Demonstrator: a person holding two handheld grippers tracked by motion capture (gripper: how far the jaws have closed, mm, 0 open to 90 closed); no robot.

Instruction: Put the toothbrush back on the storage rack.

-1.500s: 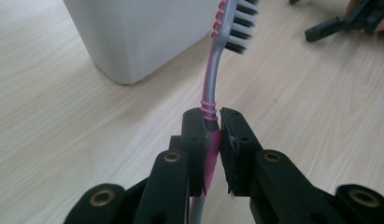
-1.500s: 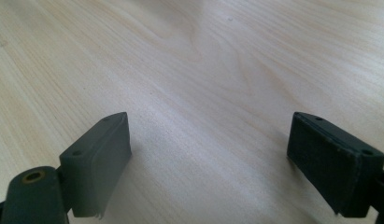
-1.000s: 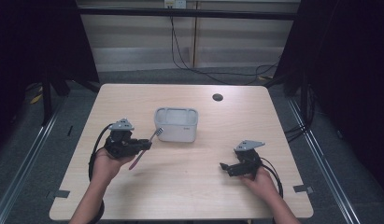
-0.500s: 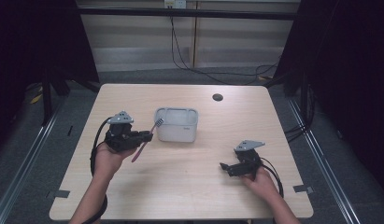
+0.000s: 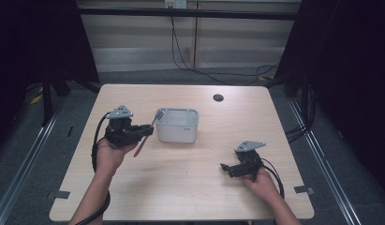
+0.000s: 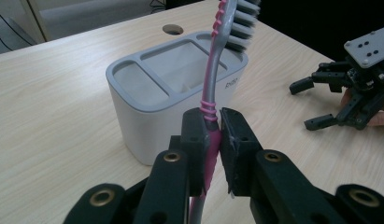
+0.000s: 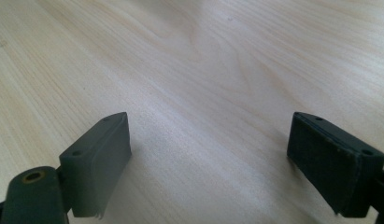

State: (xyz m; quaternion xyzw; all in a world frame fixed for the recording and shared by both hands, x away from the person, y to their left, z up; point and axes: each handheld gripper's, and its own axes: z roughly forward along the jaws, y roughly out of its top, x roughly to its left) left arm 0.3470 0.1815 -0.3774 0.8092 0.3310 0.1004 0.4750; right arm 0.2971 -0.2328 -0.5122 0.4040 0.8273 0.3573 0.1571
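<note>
Left gripper: jaws clamped on the toothbrush handle, held above the table to the left of the holder.
Toothbrush: pink and grey, tilted, bristle head raised over the holder's near rim; lower handle hangs below the jaws.
Holder: white, grey-rimmed top with several compartments, standing mid-table; contents cannot be told.
Right gripper: jaws spread wide, nothing between them, low over bare wood at the table's right front, well apart from the holder.
Table: light wood.

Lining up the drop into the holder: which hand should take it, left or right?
Left. The left gripper already clamps the pink toothbrush beside the white holder; the right gripper sits open, off to the side.
</note>
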